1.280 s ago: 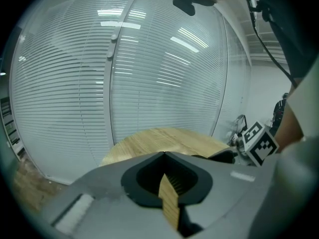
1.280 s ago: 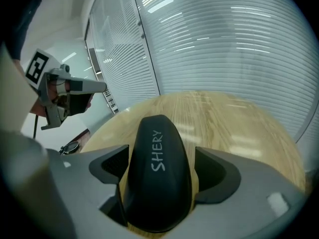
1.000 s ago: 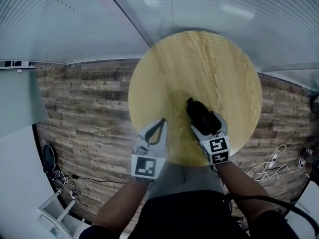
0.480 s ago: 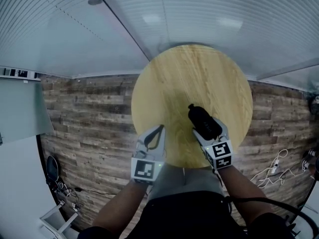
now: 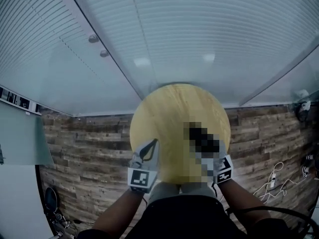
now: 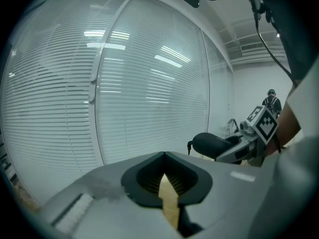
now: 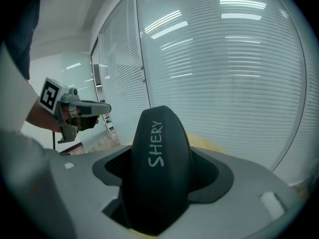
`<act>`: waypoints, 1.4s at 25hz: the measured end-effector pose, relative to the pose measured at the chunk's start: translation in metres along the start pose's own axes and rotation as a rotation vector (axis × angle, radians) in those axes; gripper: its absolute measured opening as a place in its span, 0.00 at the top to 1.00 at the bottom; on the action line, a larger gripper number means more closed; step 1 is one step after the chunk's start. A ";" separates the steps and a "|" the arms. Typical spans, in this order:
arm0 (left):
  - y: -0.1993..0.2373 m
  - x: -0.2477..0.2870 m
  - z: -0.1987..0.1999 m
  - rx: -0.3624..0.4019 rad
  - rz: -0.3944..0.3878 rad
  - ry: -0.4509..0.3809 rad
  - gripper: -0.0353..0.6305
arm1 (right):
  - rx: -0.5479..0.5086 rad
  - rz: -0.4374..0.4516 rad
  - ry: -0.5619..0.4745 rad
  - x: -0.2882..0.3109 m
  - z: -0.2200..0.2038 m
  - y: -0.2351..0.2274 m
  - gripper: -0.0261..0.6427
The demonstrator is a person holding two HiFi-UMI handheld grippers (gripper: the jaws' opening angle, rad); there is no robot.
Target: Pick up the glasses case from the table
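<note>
The black glasses case (image 7: pixel 157 173), printed "SHERY", stands between the jaws of my right gripper (image 7: pixel 159 158), which is shut on it. In the head view the case (image 5: pixel 209 141) hangs above the near right part of the round wooden table (image 5: pixel 169 108), partly under a mosaic patch. My left gripper (image 5: pixel 152 142) is shut with nothing in it, over the table's near left edge. In the left gripper view its fingertips (image 6: pixel 164 154) meet at a point, and the case (image 6: pixel 212 144) shows to the right.
A glass wall with white blinds (image 5: pixel 174 39) curves behind the table. Wood-plank floor (image 5: pixel 84 153) surrounds the table. White cables (image 5: pixel 271 176) lie on the floor at the right. A person (image 6: pixel 271 102) stands far off in the left gripper view.
Both grippers have risen, and the case has come up off the table in the right gripper. The head view has tilted up, showing more of the blinds.
</note>
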State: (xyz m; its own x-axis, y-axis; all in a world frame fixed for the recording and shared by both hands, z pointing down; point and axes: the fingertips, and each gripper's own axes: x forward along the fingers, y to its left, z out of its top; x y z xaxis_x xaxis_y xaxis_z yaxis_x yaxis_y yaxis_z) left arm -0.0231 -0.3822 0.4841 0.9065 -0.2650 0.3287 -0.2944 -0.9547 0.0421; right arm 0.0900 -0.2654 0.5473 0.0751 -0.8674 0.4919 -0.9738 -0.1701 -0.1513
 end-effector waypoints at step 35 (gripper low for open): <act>-0.031 -0.041 0.084 0.075 -0.034 -0.176 0.94 | -0.107 -0.051 -0.280 -0.100 0.101 0.017 0.43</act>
State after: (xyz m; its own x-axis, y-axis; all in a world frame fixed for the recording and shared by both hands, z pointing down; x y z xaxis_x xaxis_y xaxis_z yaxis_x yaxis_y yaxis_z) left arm -0.0254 -0.3531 0.3903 0.9563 -0.2456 0.1584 -0.2453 -0.9692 -0.0217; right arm 0.0875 -0.2285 0.4090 0.1665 -0.9567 0.2389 -0.9831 -0.1796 -0.0342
